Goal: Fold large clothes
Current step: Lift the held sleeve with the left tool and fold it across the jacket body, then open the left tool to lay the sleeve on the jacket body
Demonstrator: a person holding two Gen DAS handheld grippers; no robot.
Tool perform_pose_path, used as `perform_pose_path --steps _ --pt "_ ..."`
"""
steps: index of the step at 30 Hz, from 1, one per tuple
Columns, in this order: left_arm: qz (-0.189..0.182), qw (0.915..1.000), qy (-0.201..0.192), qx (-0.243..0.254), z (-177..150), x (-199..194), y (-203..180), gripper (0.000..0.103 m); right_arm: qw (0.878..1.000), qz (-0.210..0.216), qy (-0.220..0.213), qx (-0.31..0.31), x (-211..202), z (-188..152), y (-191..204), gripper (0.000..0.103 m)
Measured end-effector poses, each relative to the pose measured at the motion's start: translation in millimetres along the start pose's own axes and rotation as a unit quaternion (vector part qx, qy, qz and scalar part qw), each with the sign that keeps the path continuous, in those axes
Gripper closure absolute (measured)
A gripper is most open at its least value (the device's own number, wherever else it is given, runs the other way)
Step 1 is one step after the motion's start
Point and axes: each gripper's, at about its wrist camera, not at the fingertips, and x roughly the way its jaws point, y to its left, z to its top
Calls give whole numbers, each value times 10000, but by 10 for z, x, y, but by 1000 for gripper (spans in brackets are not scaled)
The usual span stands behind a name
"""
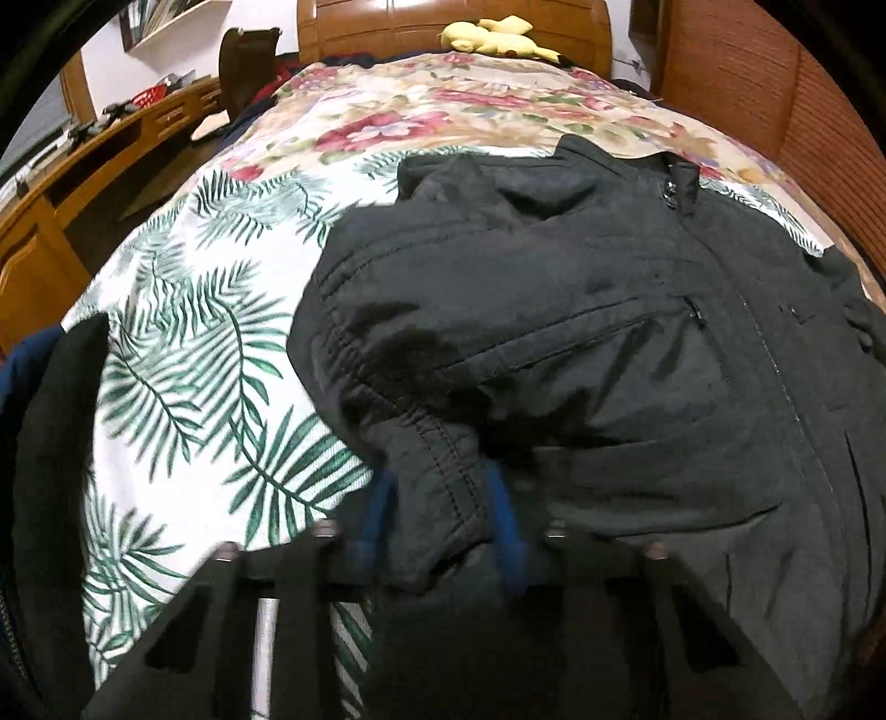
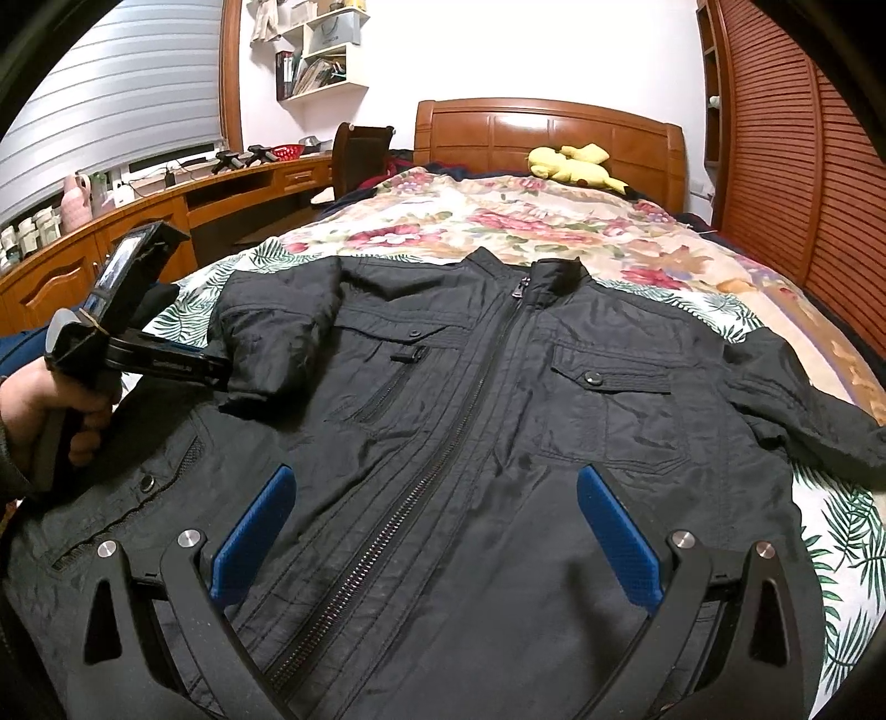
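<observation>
Wooden furniture lines this bedroom, and a bed (image 1: 183, 343) with a palm-leaf sheet fills the left wrist view. A flowered quilt (image 1: 421, 116) covers the bed's far half, and a yellow plush toy (image 1: 493, 39) lies at the headboard (image 1: 387, 22). A black jacket (image 1: 637, 343) is spread front-up across the bed's near half, its collar toward the headboard. The left gripper (image 1: 443, 515) sits at the near edge, its blue pads (image 1: 506, 531) drawn narrow and pinching the cuff of the jacket's sleeve (image 1: 437, 476), which bunches between them. That sleeve is folded in over the chest. A long desk (image 1: 83, 160) runs along the wall past the bed's left edge.

From the right wrist view, the jacket (image 2: 498, 421) lies flat and zipped, centred on the bed (image 2: 830, 531), its other sleeve (image 2: 803, 404) stretched out toward the right edge. The right gripper (image 2: 437, 531) hovers over the hem near the bed's near edge, its blue pads (image 2: 255, 531) spread wide with nothing between them, the zipper (image 2: 421, 482) running up between the two fingers. At the left, a hand (image 2: 50, 410) holds the left gripper (image 2: 221, 371), whose tip clamps the folded sleeve's cuff (image 2: 255, 354) over the chest pocket. The plush toy (image 2: 576, 163) rests by the headboard (image 2: 548, 127), and wall shelves (image 2: 321, 55) hang above the desk (image 2: 166, 205).
</observation>
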Motion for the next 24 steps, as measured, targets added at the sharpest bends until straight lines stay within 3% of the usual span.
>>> perform_pose_path --steps 3,6,12,21,24 --pt "-3 9997 -214 -123 69 -175 4 87 10000 -53 -17 -22 -33 4 5 1" --pt "-43 9980 -611 -141 144 -491 -66 87 9999 -103 -37 -11 -94 1 -23 1" --pt "-144 9913 -1256 369 176 -1124 -484 88 9996 -214 -170 28 -283 26 -114 1" --pt "-655 9771 -1728 1057 -148 -1677 -1004 88 9972 -648 -319 206 -633 -1 -418 1" --pt "-679 9750 -1762 1168 -327 -1698 -1001 80 9956 -838 -315 288 -751 -50 -546 1"
